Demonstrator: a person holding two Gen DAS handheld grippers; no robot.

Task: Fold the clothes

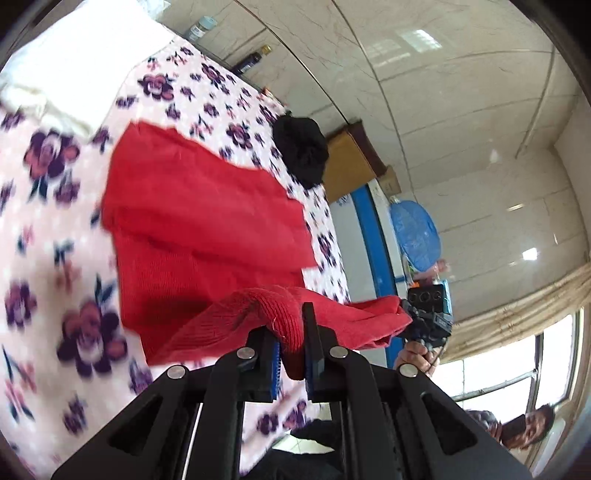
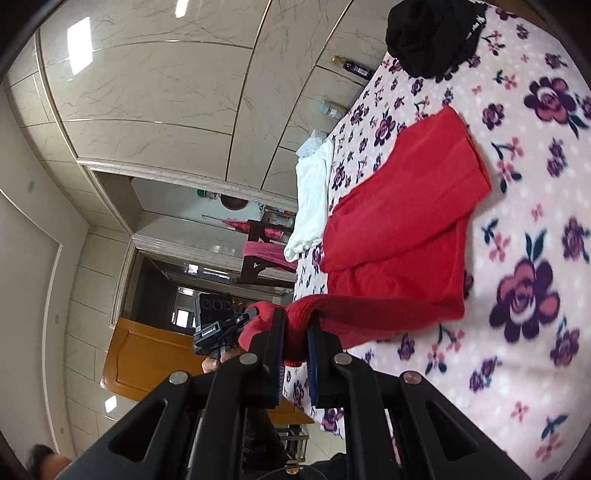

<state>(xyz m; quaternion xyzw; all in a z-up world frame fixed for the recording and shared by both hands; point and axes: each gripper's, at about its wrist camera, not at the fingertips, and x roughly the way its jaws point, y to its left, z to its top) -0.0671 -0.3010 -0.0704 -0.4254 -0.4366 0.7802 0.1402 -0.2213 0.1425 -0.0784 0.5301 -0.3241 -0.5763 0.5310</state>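
Observation:
A red knit garment (image 1: 199, 221) lies partly folded on a pink flowered blanket (image 1: 44, 206). My left gripper (image 1: 291, 332) is shut on one raised edge of the red garment. My right gripper (image 2: 295, 332) is shut on the other end of the same edge, and the garment (image 2: 399, 236) stretches away from it across the blanket (image 2: 535, 332). Each gripper shows in the other's view, the right gripper (image 1: 428, 314) at the far end of the lifted edge and the left gripper (image 2: 218, 325) likewise.
A black garment (image 1: 301, 149) lies bunched near the blanket's far edge; it also shows in the right wrist view (image 2: 432, 33). A white cloth (image 1: 74, 70) lies at one end. Bottles (image 2: 354, 68) stand by the tiled wall. A wooden cabinet (image 2: 144, 362) and a blue-covered object (image 1: 415, 232) stand beside the bed.

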